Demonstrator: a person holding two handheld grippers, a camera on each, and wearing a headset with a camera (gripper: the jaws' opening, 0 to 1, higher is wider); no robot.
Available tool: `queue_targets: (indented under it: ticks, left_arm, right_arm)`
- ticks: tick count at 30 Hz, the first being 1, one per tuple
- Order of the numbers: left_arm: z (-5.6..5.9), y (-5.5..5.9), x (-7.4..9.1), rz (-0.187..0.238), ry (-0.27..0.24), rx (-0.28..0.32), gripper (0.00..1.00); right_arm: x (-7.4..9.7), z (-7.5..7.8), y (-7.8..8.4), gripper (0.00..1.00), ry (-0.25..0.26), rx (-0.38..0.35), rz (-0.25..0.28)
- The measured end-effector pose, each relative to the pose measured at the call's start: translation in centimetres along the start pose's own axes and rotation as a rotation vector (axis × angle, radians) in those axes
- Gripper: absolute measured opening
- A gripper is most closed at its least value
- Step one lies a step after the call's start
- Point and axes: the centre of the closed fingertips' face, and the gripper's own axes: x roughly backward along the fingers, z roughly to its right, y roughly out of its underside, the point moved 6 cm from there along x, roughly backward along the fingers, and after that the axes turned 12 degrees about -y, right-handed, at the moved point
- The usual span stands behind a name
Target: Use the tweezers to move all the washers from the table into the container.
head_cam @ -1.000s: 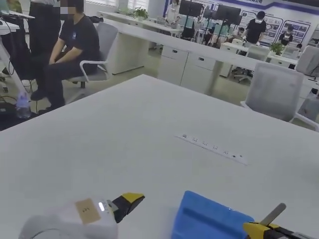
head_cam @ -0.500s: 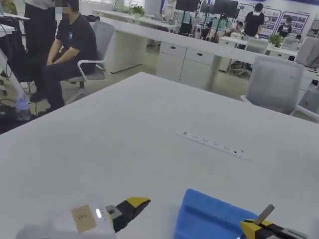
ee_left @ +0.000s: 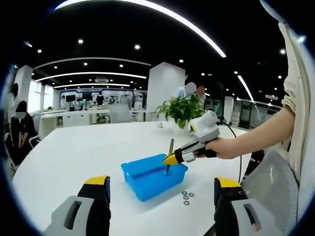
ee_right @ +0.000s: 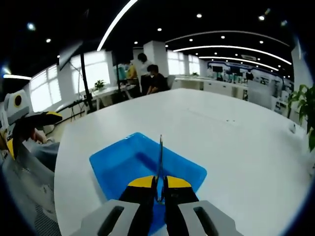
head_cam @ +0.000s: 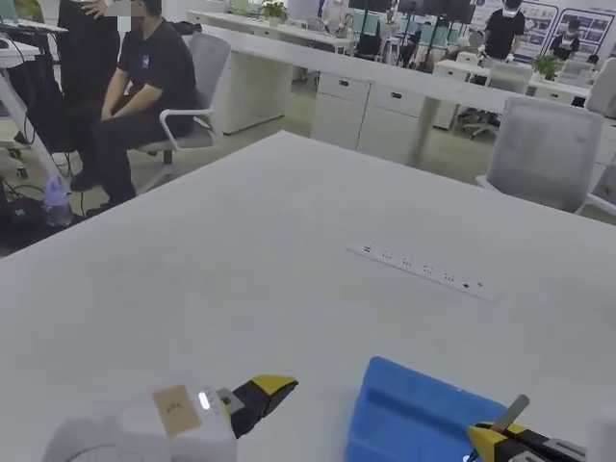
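Gripping tweezers [ee_right: 160, 157], right gripper [ee_right: 158, 183] hangs over blue container [ee_right: 120, 160]; washers [ee_left: 186, 197] beside it.

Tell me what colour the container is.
The container is plain bright blue; the right gripper view shows it best.

No legible text, number or brand anywhere. Tan sticker [head_cam: 174, 411] on left gripper [head_cam: 272, 390]: marks too small to read (wall posters [head_cam: 536, 17] far behind likewise blurred).

left tool [ee_left: 161, 182] jaws wide apart, right tool [ee_right: 160, 183] clamped on tweezers [ee_right: 160, 152]
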Motion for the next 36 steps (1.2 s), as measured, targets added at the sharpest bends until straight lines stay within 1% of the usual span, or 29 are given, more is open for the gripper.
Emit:
queue_targets:
  ticks: [5, 10, 17, 23, 27, 32, 36]
  left_arm:
    - [0.0, -0.1, 0.0, 0.004, 0.002, -0.003, 0.88]
    - [0.0, 0.0, 0.0, -0.004, 0.001, -0.004, 0.88]
    - [-0.1, -0.1, 0.1, 0.004, -0.008, -0.004, 0.87]
    - [-0.1, 0.0, 0.0, -0.003, -0.007, -0.01, 0.87]
    - [0.0, -0.1, 0.0, 0.004, -0.001, -0.002, 0.88]
    - [-0.1, 0.0, 0.0, -0.001, -0.005, -0.005, 0.87]
    - [-0.2, 0.0, 0.0, 0.001, -0.01, -0.008, 0.87]
  right_arm:
    - [-0.2, 0.0, 0.0, 0.04, -0.006, 0.016, -0.009]
    - [-0.4, 0.1, 0.1, 0.04, -0.009, 0.013, -0.011]
    - [-0.4, -0.1, 0.1, 0.04, -0.008, 0.026, -0.014]
    - [0.0, -0.5, 0.0, 0.04, 0.0, 0.018, 0.012]
    - [0.5, -0.9, -0.4, 0.04, -0.005, 0.023, 0.031]
    - [1.0, -1.3, -1.0, 0.04, -0.01, 0.036, 0.045]
    - [1.6, -1.6, -1.7, 0.04, -0.005, 0.042, 0.07]
